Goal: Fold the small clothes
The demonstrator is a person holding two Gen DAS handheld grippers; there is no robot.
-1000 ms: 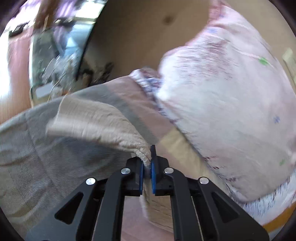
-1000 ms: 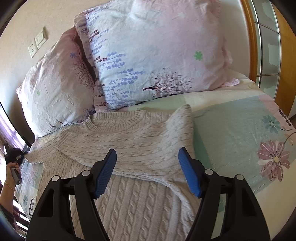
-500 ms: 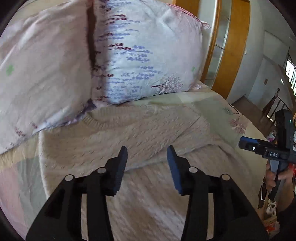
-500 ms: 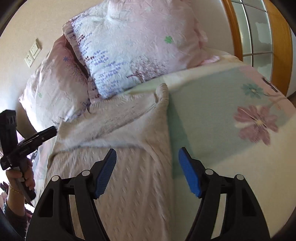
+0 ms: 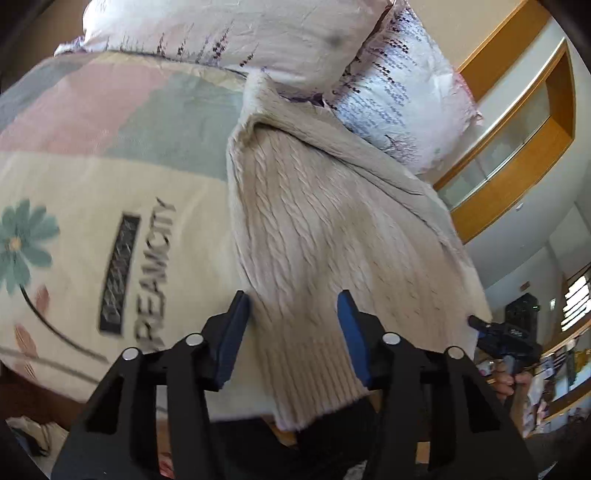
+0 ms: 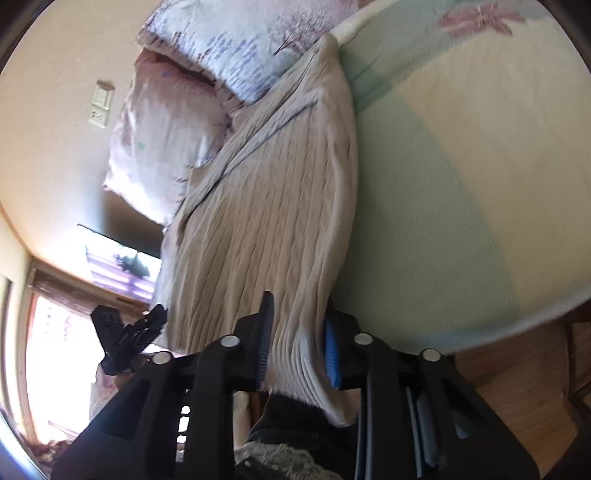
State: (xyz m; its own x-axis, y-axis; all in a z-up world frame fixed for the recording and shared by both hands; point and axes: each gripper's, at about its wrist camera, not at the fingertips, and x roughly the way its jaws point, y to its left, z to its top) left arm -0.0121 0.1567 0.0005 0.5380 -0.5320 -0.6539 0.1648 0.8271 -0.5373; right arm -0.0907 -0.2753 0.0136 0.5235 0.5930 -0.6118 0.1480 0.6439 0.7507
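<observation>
A beige cable-knit sweater (image 5: 317,236) lies on the bed with both sleeves folded in over its body; it also shows in the right wrist view (image 6: 266,221). My left gripper (image 5: 293,334) is open at the bed's near edge, its jaws either side of the ribbed hem's left corner. My right gripper (image 6: 295,343) is open, with the hem's right corner between its jaws. Each gripper shows small in the other's view: the right one (image 5: 498,336) and the left one (image 6: 129,328).
Two floral pillows (image 5: 280,33) (image 6: 229,40) lie at the head of the bed, against the sweater's collar. The patterned bedsheet (image 5: 92,184) (image 6: 461,166) spreads on both sides. A wall socket (image 6: 99,107) and a wooden cabinet (image 5: 517,155) stand beyond.
Both grippers have dropped from above the sweater to the hem at the bed's near edge. The left gripper let go of the sleeve a second ago and is open.
</observation>
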